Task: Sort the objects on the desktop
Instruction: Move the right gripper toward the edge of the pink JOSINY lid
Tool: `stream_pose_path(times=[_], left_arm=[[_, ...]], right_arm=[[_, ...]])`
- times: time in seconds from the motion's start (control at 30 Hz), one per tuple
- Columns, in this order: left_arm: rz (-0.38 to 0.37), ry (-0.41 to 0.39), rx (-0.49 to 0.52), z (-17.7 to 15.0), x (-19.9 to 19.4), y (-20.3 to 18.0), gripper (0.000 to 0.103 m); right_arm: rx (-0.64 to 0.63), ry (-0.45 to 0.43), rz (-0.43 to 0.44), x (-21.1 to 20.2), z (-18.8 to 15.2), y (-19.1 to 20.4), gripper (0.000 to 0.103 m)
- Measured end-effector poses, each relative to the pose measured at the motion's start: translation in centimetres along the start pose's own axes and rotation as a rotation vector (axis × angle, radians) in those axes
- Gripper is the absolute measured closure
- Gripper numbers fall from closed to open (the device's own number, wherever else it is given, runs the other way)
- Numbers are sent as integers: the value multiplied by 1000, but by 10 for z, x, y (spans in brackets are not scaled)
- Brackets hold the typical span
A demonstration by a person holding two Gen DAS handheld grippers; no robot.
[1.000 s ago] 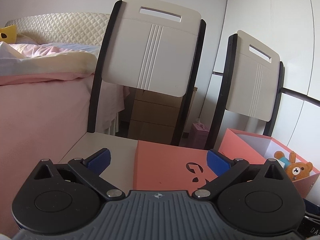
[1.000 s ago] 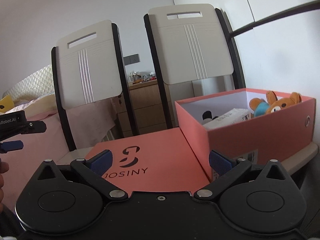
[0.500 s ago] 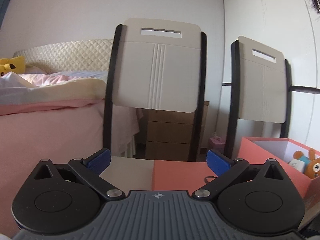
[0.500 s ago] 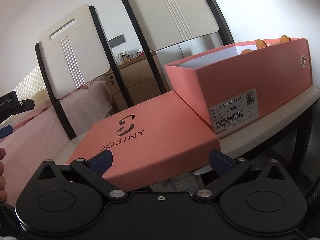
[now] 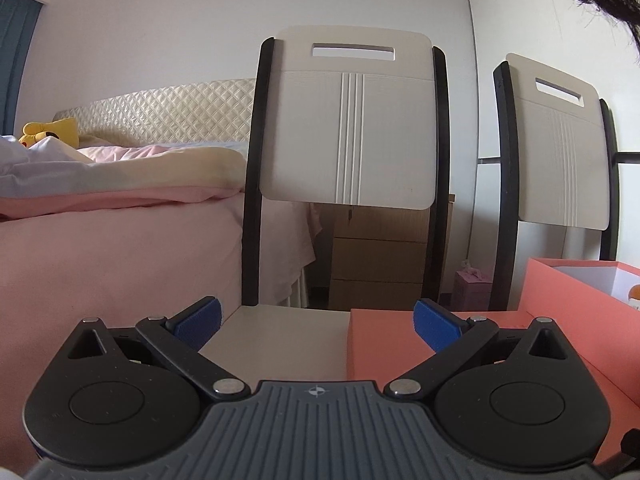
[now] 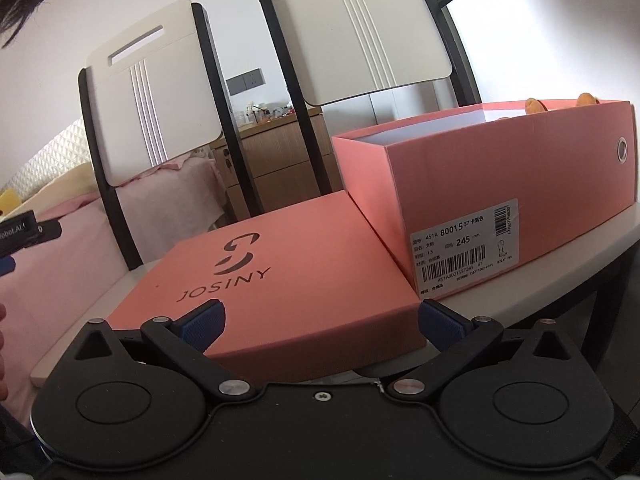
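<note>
Left wrist view: left gripper (image 5: 316,322) spread wide and empty, level with the white table (image 5: 280,332); coral lid (image 5: 380,344) just right. Right wrist view: right gripper (image 6: 322,322) wide, empty, before the lid (image 6: 280,280), which touches the open shoebox (image 6: 500,184).

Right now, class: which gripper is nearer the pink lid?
Right. The right gripper sits at the pink lid, near its front edge; the left gripper sits off its left side.
</note>
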State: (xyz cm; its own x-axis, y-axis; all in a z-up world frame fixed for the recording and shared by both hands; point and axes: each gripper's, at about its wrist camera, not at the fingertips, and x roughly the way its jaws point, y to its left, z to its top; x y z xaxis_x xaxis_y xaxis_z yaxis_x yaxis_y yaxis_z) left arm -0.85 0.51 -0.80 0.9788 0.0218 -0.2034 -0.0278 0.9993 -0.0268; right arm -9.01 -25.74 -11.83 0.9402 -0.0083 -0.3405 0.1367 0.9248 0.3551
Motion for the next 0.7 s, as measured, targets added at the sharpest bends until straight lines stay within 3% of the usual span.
stream_pose_path(times=[0.27,0.4,0.5,0.63,0.7], left_arm=[[-33,48,-34,3,-3,2,0],[-37,78,-51,1,-3,4,0],[-23,146,-70,-3,2,6,0],[-45,158,-105,-3,-4,12,0],[-47,149,-119,-1,-6,15,0]], right_arm=[[144,60,68,1,-3,-8,1],[130,91,2,3,-8,0,1],[182,123,-3,6,-13,0,5],[304,121,9,7,-14,-6,8],[415,138,22,11,-15,-13,15]])
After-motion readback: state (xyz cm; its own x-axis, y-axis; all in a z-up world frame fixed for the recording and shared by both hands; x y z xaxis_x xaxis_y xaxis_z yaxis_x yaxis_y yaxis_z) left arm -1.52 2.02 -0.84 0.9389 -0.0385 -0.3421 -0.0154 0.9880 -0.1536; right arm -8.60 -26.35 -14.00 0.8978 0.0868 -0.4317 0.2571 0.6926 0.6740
